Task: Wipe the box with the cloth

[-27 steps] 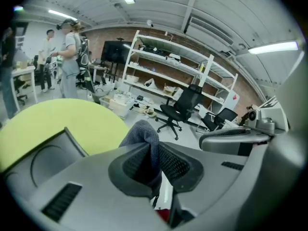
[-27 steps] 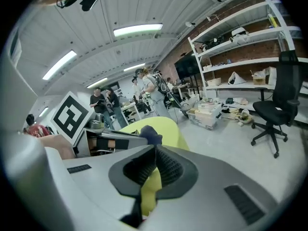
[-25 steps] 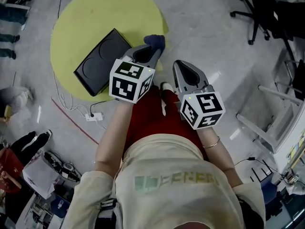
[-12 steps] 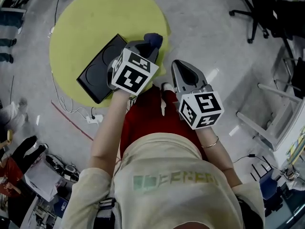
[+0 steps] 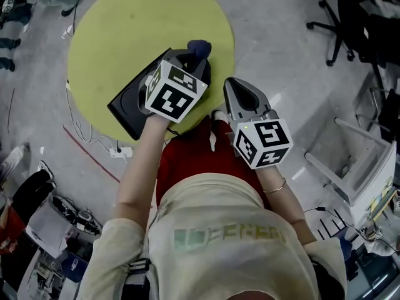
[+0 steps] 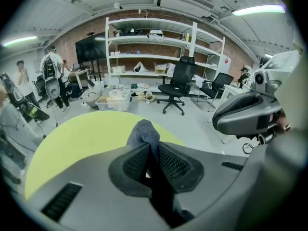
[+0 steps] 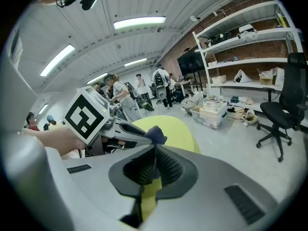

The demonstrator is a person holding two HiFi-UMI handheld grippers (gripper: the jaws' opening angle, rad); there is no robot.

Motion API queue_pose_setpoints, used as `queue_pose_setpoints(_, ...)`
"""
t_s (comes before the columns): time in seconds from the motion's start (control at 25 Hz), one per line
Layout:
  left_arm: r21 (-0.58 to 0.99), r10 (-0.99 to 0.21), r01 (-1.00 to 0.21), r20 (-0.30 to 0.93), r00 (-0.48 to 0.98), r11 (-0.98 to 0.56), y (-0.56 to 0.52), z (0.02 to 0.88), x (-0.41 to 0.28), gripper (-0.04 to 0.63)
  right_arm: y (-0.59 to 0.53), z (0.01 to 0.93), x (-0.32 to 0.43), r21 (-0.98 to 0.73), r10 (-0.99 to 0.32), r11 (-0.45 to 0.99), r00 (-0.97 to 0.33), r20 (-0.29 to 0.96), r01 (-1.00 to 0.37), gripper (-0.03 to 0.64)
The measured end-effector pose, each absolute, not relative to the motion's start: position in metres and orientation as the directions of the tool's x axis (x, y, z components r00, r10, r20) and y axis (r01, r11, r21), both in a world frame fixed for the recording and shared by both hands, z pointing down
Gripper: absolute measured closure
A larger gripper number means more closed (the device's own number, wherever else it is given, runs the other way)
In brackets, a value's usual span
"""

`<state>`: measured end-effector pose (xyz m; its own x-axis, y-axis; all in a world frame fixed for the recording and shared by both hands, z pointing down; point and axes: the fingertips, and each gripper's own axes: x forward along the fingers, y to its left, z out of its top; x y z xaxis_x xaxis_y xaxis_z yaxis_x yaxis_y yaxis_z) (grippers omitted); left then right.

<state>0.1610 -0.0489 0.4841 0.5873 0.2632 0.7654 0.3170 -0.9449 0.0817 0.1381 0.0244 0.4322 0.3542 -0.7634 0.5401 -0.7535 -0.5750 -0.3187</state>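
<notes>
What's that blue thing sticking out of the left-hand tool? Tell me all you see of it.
It is a dark blue cloth with a soft, knitted-looking surface. The left gripper is clamped on it, so a bunched tuft pokes beyond the jaw tips. It hangs above the round yellow table.

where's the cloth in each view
Head view: the cloth is at top centre, poking out of the left tongs.
Left gripper view: the cloth is at centre, pinched between the closed jaws and bunched above them.
Right gripper view: the cloth is near centre, just beyond the empty right tongs.
Shared landmark: the yellow round surface lies behind the cloth in all three.
</notes>
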Motion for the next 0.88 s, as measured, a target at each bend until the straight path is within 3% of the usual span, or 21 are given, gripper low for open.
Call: queue_pose_setpoints(0.88,0.036,0.121,0.137,0.717,0.687,-0.990,-0.155,0.484,0.180,0.534,-0.044,0.442,0.131,-0.300,-0.760,-0.512,0.262,0.594,-0.805,0.580)
